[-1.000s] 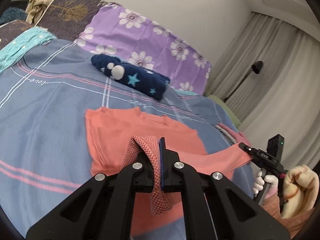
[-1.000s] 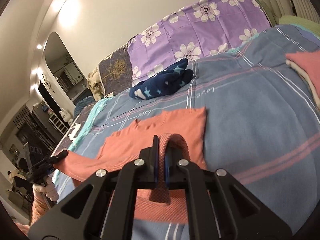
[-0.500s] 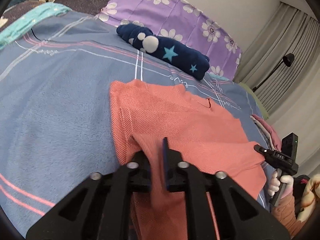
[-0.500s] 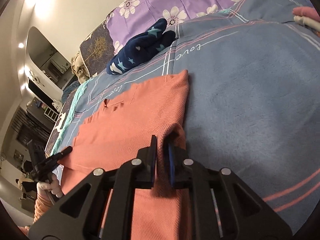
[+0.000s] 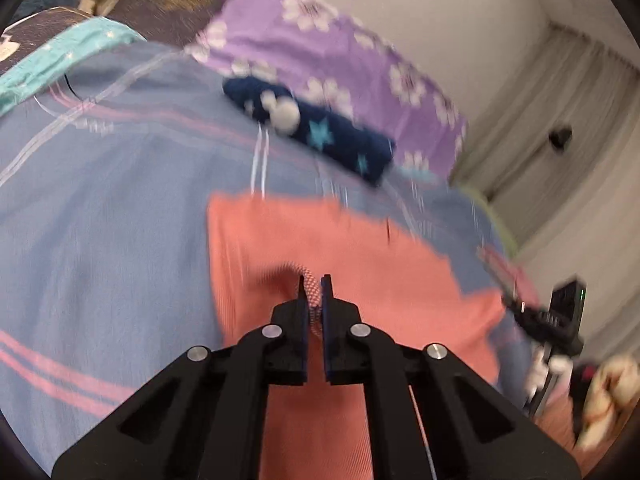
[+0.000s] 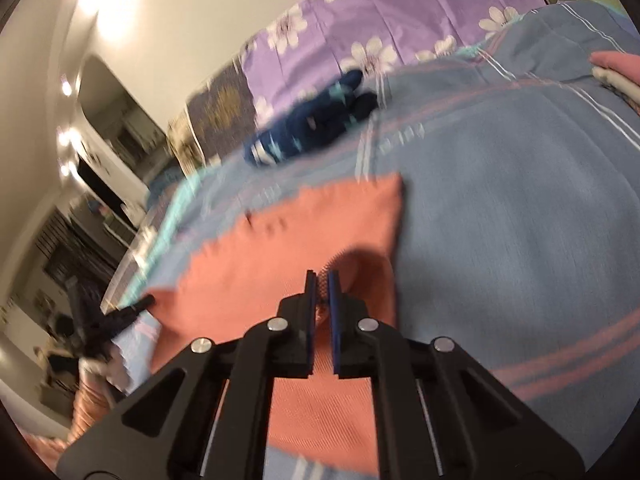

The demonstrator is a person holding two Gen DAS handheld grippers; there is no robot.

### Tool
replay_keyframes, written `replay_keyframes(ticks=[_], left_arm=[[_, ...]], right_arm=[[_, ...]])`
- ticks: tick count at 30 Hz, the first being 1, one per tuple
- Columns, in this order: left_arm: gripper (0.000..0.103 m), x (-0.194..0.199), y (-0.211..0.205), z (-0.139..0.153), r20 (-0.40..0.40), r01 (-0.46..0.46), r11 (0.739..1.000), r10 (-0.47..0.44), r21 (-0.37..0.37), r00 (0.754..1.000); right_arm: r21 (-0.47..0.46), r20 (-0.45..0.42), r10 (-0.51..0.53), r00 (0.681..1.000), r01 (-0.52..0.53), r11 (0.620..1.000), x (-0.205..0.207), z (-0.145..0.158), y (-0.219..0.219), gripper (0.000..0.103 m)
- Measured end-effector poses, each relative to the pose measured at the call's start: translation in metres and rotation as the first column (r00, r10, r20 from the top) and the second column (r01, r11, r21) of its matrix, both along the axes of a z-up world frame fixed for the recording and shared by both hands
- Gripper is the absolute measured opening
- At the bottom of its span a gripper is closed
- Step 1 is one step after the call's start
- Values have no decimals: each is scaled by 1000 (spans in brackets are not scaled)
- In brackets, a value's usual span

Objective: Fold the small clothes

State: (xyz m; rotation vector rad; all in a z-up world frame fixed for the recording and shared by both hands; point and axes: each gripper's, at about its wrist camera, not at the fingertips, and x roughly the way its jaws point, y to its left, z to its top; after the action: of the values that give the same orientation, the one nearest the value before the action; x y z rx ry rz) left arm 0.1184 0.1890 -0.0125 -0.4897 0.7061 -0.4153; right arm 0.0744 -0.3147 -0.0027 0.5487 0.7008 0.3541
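A coral knit shirt [image 5: 360,248] lies flat on the blue striped bedspread [image 5: 100,220], its lower part doubled forward over itself. My left gripper [image 5: 315,280] has a raised fold of that shirt between its blue pads, and the jaws are closing on it. In the right wrist view the same shirt [image 6: 300,240] spreads to the left, and my right gripper [image 6: 322,276] holds its own fold, its jaws closing too. Each view also catches the other gripper at the shirt's far side: the right gripper [image 5: 516,304] and the left gripper [image 6: 140,304].
A rolled dark blue garment with stars [image 5: 320,136] lies beyond the shirt, in front of a purple flowered pillow [image 5: 340,60]. A teal cloth [image 5: 60,56] sits at the far left. Folded pink and white clothes [image 6: 616,68] lie at the bed's right edge.
Both grippers have carried their ends of the shirt forward and down, so the held fold now lies low over the shirt. The jaws loosened a little midway and have narrowed again.
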Motion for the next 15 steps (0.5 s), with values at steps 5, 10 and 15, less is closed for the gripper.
replay_keyframes(ticks=[5, 10, 15], left_arm=[[16, 42, 11, 3, -4, -172, 985, 172, 15, 985], [40, 46, 16, -6, -21, -167, 981, 170, 103, 985], [40, 55, 15, -27, -95, -99, 987, 112, 130, 989]], right_arm=[[26, -85, -95, 992, 98, 995, 47, -6, -18, 19], [-76, -69, -47, 996, 42, 996, 41, -12, -14, 33], [-138, -101, -21, 995, 7, 990, 55, -25, -7, 33]])
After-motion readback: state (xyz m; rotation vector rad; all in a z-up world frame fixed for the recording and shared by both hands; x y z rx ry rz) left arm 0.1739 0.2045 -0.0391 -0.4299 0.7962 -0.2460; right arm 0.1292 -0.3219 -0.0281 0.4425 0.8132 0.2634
